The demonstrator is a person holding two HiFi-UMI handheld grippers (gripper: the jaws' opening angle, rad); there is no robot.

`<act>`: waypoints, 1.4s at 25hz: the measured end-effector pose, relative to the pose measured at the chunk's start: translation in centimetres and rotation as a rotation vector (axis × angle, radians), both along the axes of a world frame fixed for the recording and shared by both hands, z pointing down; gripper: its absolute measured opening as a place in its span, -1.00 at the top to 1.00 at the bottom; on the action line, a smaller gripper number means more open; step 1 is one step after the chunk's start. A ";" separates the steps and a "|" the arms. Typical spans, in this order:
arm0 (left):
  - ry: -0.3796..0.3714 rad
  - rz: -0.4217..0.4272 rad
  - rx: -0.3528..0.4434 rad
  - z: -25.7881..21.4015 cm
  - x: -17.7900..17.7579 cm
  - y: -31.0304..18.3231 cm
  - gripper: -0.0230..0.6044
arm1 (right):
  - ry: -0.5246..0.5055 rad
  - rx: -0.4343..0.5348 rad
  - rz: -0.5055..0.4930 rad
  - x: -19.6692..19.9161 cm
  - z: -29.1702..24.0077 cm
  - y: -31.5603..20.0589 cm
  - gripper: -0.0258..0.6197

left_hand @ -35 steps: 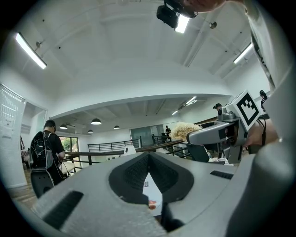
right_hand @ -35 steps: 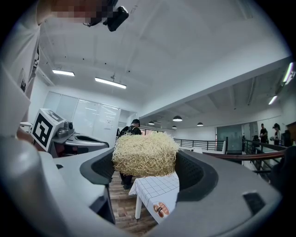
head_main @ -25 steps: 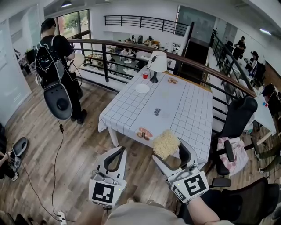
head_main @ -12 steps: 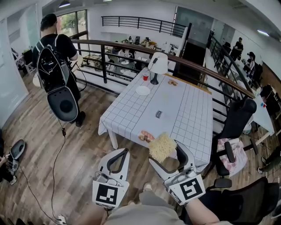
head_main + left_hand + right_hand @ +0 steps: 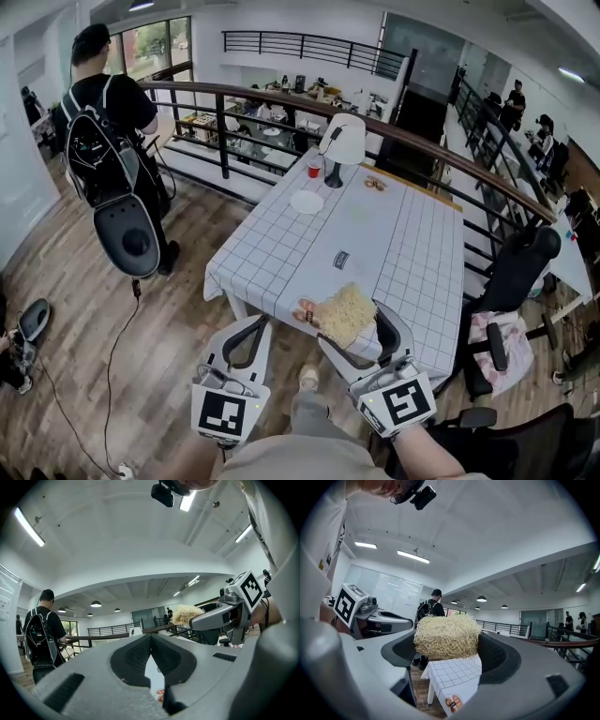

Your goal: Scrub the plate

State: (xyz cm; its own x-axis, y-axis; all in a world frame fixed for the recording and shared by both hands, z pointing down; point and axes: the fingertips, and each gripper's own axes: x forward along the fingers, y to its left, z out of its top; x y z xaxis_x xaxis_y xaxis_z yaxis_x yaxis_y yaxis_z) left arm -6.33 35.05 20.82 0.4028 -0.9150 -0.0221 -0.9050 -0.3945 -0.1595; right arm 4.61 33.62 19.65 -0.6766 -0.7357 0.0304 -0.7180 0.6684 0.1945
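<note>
Scrubbing has not begun: I stand short of the counter [image 5: 375, 244]. The plate [image 5: 306, 311] lies flat, face up, at its near edge, lower centre of the frame, partly behind the scrubber [image 5: 343, 309]. It looks round, so no long axis. My right gripper [image 5: 356, 330] has its jaws clamped on the scrubber. My left gripper [image 5: 251, 328] has its jaws together, empty.

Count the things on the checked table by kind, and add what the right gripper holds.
Plates: 2 (white plate, reddish plate at the near edge)
Lamp: 1
Red cup: 1
Small dark item: 1
Small orange item: 1
Fibre scrubber in the right gripper: 1
Total: 7
</note>
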 end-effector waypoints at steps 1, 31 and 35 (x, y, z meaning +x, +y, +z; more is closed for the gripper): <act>0.001 -0.005 0.000 0.1 0.0 -1.3 0.89 | 0.001 -0.003 -0.005 0.0 0.3 -1.3 -0.31; 0.014 -0.097 -0.077 -0.6 1.6 -33.0 0.89 | -0.018 -0.093 -0.034 3.8 1.1 -34.3 -0.31; 0.009 -0.047 -0.069 -1.0 1.6 -34.8 0.89 | -0.006 -0.085 0.005 3.6 0.5 -35.5 -0.32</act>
